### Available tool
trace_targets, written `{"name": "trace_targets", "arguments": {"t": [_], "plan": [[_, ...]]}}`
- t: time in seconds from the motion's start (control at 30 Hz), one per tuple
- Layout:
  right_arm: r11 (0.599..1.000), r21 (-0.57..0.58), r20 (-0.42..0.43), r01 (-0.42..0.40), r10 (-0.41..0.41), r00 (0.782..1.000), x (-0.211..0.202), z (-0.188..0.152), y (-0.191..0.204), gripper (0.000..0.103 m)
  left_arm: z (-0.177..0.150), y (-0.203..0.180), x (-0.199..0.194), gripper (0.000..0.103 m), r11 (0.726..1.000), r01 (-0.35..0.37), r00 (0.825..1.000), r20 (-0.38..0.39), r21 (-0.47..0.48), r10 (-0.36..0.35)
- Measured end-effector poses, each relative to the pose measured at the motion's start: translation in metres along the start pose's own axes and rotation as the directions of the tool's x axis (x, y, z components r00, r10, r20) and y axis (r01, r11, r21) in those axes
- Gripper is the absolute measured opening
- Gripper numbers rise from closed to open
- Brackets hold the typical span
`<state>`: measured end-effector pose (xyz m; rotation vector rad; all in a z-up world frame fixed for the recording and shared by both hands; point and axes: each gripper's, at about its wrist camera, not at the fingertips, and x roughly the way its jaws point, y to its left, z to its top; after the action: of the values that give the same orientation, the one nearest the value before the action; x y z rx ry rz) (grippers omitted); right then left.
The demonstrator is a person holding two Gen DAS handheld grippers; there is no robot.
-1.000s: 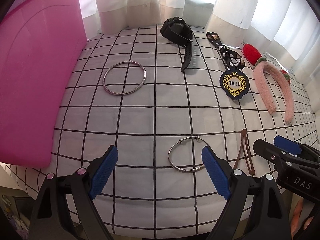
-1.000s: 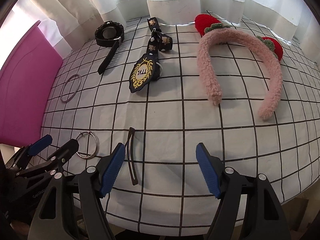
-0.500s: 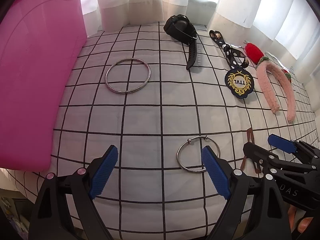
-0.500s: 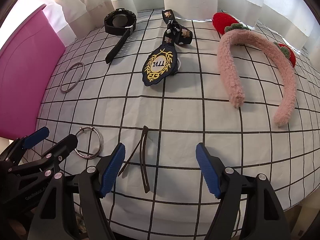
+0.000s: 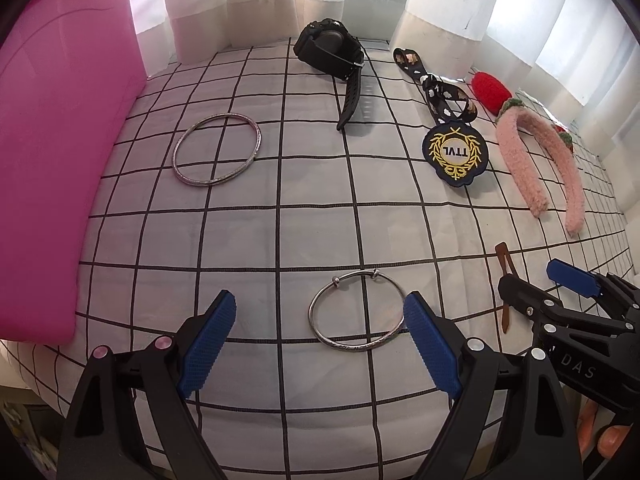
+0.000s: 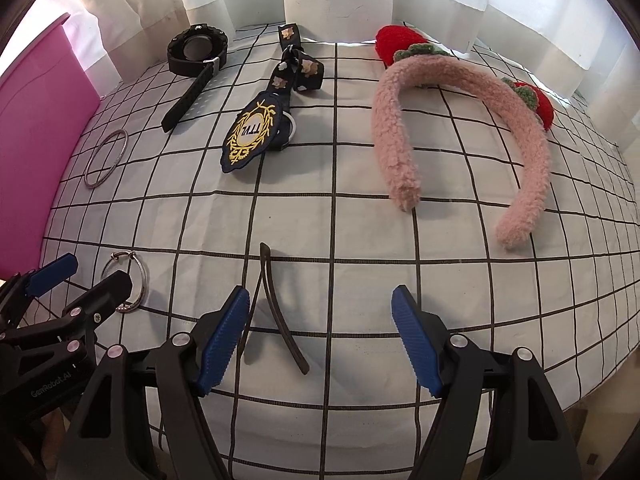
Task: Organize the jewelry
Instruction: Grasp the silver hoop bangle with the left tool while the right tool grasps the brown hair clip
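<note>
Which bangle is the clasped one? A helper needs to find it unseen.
Start at the pink box on the grid-patterned tablecloth. Two silver bangles lie there: the plain bangle sits beside the box, farther back. The clasped bangle lies at the near edge, smaller, with two small knobs on its rim.

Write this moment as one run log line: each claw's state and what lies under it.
left claw: open, empty, above silver bangle | right claw: open, empty, above brown hair clip | nothing picked up yet

The cloth [image 6: 360, 216] was white with a black grid, the box [image 5: 52, 160] pink, the watch [image 6: 196, 54] black, the headband [image 6: 460, 120] pink with red strawberries, the bangles [image 5: 356, 314] silver.
</note>
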<state>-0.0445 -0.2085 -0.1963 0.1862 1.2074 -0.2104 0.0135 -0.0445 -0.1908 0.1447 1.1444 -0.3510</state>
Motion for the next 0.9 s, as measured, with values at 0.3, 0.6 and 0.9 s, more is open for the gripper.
{"name": "trace_targets", "arguments": {"t": [0.3,0.6,0.9], "plan": [[1.000,-0.002,0.013,0.002,-0.002,1.000,-0.002,-0.003,-0.006,0.070,0.000,-0.012,0.008,0.084,0.999,-0.031,1.000,-0.002,0.038,0.032],[0.999,-0.017,0.034,0.028,-0.027,0.999,0.000,-0.005,-0.005,0.074,-0.002,-0.015,0.012,0.095,0.997,-0.059,0.998,0.024,0.040,0.058],[0.999,-0.022,0.037,0.024,-0.023,0.999,-0.001,-0.007,-0.004,0.072,-0.008,-0.013,0.005,0.079,0.998,-0.053,0.998,0.041,0.035,0.052]]}}
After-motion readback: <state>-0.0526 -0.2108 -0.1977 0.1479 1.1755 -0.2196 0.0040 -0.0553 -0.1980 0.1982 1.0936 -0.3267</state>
